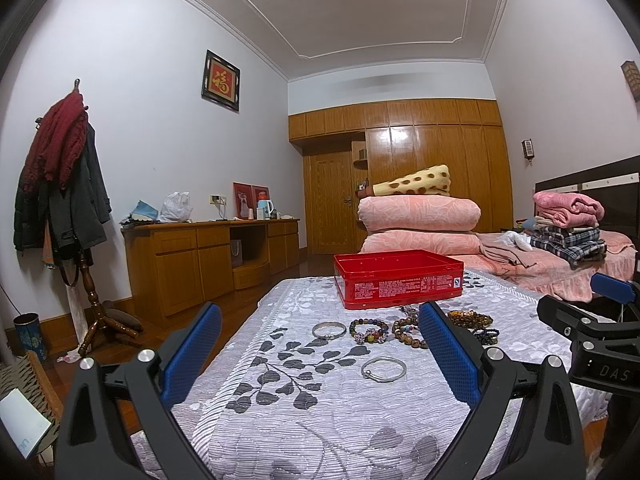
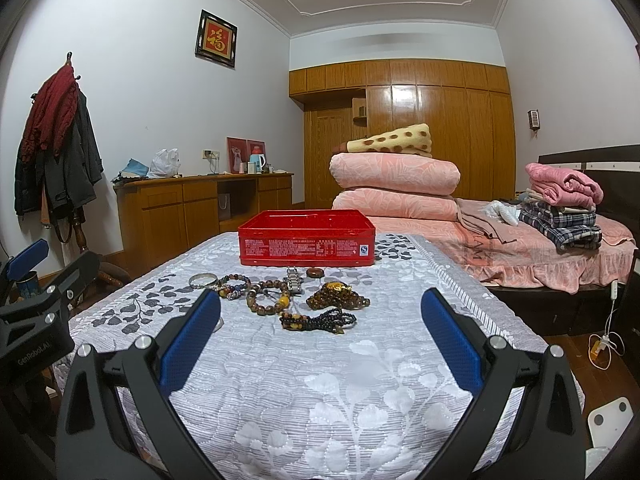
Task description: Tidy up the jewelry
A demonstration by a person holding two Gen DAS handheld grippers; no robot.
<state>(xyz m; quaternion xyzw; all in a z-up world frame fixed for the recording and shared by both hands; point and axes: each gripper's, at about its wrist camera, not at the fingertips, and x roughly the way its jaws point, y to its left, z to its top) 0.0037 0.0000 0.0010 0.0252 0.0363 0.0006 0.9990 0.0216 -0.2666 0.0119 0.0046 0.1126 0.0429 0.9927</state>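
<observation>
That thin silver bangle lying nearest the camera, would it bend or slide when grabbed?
The silver bangle looks like a rigid metal hoop, so probably stiff. Its thin, smooth wire may slip between pads. Lying flat on the quilted cover, it likely won't roll.

A grey leaf-patterned quilt (image 2: 360,380) carries a red tin (image 2: 307,238) and scattered bracelets (image 2: 316,318) just before it.

Bead bracelets (image 2: 272,298), silver bangles (image 1: 383,369) scattered before open red tin (image 2: 306,237).

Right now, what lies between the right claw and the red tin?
Jewelry: dark beaded bracelets, an amber piece and brown beads before the red tin, seen from the right claw.
</observation>
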